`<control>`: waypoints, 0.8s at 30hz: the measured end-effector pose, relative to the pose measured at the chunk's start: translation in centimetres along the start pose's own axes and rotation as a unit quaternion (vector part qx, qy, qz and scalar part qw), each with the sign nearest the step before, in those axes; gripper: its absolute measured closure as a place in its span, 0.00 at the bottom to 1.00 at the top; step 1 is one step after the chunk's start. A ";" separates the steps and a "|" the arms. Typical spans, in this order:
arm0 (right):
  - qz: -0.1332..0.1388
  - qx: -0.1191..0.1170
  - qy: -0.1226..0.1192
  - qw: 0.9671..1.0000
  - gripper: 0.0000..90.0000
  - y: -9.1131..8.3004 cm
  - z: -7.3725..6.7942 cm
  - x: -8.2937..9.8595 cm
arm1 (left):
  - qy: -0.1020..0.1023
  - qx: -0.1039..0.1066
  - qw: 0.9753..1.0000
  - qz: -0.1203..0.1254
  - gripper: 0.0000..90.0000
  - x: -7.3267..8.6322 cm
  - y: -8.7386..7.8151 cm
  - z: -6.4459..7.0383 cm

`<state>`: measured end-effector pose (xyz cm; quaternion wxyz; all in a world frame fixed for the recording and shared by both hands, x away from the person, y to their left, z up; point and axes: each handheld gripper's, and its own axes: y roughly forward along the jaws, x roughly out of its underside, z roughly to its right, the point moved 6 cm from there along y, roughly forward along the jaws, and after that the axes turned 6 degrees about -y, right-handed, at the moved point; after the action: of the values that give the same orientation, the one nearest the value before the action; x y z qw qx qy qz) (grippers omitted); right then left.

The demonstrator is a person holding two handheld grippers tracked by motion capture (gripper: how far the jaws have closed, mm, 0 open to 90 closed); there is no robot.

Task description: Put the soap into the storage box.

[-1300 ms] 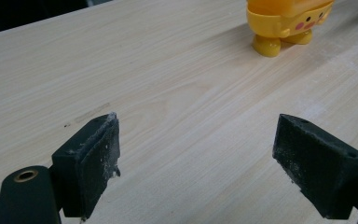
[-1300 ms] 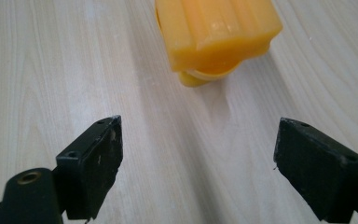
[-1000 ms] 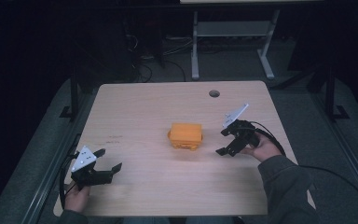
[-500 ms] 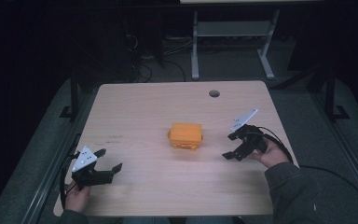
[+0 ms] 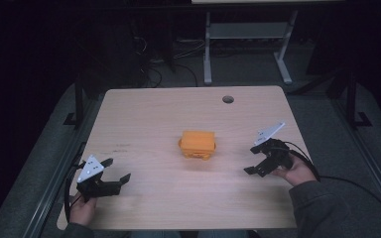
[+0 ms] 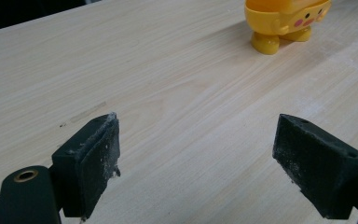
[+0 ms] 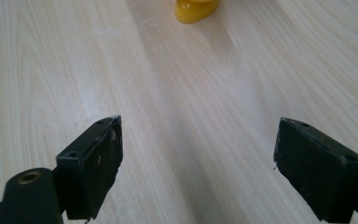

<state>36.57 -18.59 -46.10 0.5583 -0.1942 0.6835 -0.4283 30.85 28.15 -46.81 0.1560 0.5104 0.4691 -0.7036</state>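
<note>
Presently: yellow toy, mid-bench, untouched.
Left gripper and right gripper both gape wide and empty, each well apart from the toy on its own side; approach and grasp seemingly remain to do.

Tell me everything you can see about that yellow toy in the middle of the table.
The yellow toy stands near the middle of the wooden table, between the two grippers and touched by neither. From above it looks like a boxy orange-yellow block. The left gripper view shows glossy, plastic-looking material, stubby rounded feet resting on the wood, and pink cheek spots on a paler yellow band. Its upper part is cut off there. The right gripper view catches one foot.
</note>
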 end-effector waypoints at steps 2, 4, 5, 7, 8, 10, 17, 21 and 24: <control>-0.002 0.000 0.010 1.000 0.17 -0.1 -0.2 0.5 | 0.000 0.000 1.000 0.000 0.16 0.0 0.0 0.0; -0.001 0.001 0.011 1.000 0.17 -0.1 -0.3 0.9 | 0.001 0.001 1.000 0.000 0.16 0.0 0.1 0.0; -0.002 0.002 0.016 1.000 0.17 -0.1 -0.4 1.1 | 0.001 0.001 1.000 0.000 0.16 0.0 0.1 0.0; -0.001 0.002 0.019 1.000 0.17 -0.1 -0.5 1.5 | 0.002 0.000 1.000 -0.002 0.16 0.0 0.1 0.0; -0.001 0.002 0.022 1.000 0.17 -0.1 -0.6 1.7 | 0.002 0.000 1.000 -0.002 0.16 0.0 0.1 0.0; 0.001 0.004 0.022 1.000 0.17 -0.1 -0.6 2.1 | 0.003 0.000 1.000 -0.002 0.16 0.1 0.1 0.0; 0.005 0.005 0.035 0.999 0.17 0.1 -1.0 3.5 | 0.001 -0.001 1.000 -0.004 0.16 0.1 0.1 0.1; 0.008 0.004 0.046 0.999 0.17 0.1 -1.3 4.2 | 0.001 0.001 1.000 0.000 0.16 0.1 0.3 0.2; 0.011 0.006 0.053 0.999 0.17 0.1 -1.5 4.8 | 0.002 0.001 1.000 0.000 0.16 0.1 0.3 0.2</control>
<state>33.77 -21.54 -49.00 0.5271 -0.1603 0.7114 -0.4363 30.92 27.90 -47.02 0.1547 0.5117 0.4688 -0.7032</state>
